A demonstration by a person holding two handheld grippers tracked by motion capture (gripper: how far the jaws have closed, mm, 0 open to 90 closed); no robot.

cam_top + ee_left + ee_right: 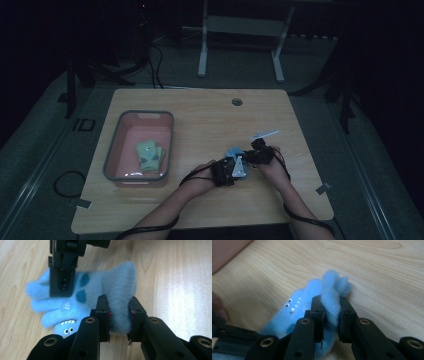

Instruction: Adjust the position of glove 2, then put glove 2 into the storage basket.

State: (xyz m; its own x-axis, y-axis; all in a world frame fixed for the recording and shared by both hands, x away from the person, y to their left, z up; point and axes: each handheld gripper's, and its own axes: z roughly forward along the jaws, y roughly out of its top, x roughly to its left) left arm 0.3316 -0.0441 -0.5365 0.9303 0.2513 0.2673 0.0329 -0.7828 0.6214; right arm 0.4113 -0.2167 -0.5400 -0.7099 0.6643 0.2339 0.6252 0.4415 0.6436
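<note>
Both grippers' jaws pinch a blue fleece glove (110, 287) over the wooden table (210, 120) in a dark room.

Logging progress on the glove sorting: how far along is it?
Done: a green pair lies in the pink bin. In hand: both hand-held grippers, left and right, pinch the blue glove on the table. Left, probably: moving it into the bin.

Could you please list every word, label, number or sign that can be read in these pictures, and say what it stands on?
None can be read: the blue fleece glove, held by the left gripper and right gripper, bears a cartoon face and dark spots, no lettering.
The green item in the pink bin is too small to read.
</note>
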